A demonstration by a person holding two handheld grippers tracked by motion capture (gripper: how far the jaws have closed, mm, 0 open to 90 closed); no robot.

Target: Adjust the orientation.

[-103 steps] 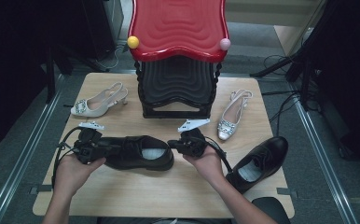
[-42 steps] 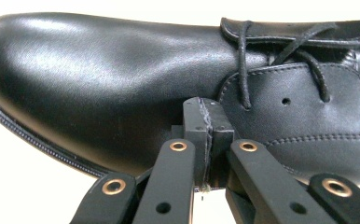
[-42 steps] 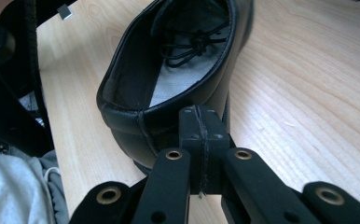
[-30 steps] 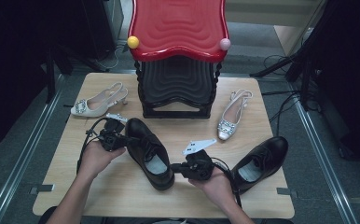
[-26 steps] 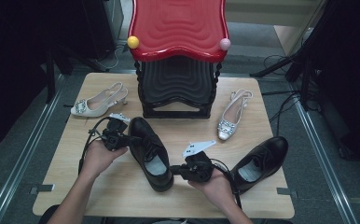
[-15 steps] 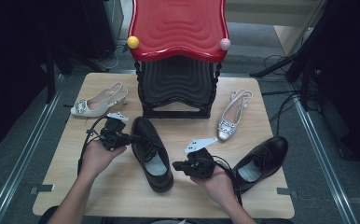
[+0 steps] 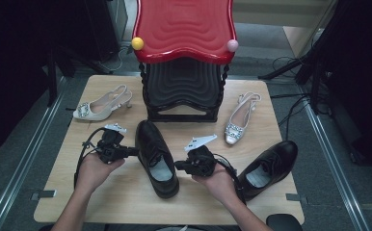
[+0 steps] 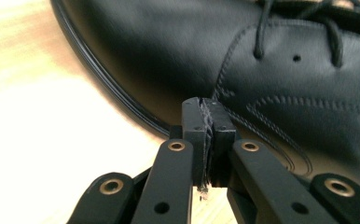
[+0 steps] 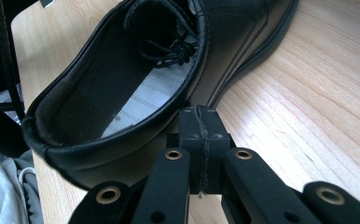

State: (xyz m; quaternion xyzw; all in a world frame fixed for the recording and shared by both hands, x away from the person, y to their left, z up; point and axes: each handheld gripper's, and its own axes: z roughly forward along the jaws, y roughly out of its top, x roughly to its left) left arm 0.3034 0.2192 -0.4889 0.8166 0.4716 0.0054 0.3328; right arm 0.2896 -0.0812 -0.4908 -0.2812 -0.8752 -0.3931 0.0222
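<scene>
Both grippers closed and empty, tips against one black lace-up shoe (image 7: pixel 156 159) mid-table.

Left gripper (image 7: pixel 126 151): jaws pressed together, nothing between them, tip at the shoe's toe-side upper; in the left gripper view the tips (image 8: pixel 208 122) sit right at the leather by the sole edge. Right gripper (image 7: pixel 180 166): jaws fully together, holding nothing, tip at the shoe's side near the heel opening; same in the right gripper view (image 9: pixel 200 125). Shoe stands upright on the wooden table (image 7: pixel 126 207), toe pointing at the red-and-black stool (image 7: pixel 184 57), heel toward the person. Second black shoe (image 7: pixel 268 166) lies just right of the right hand. Two pale heeled sandals, one (image 7: pixel 99 107) far left, one (image 7: pixel 239 118) right of the stool.
</scene>
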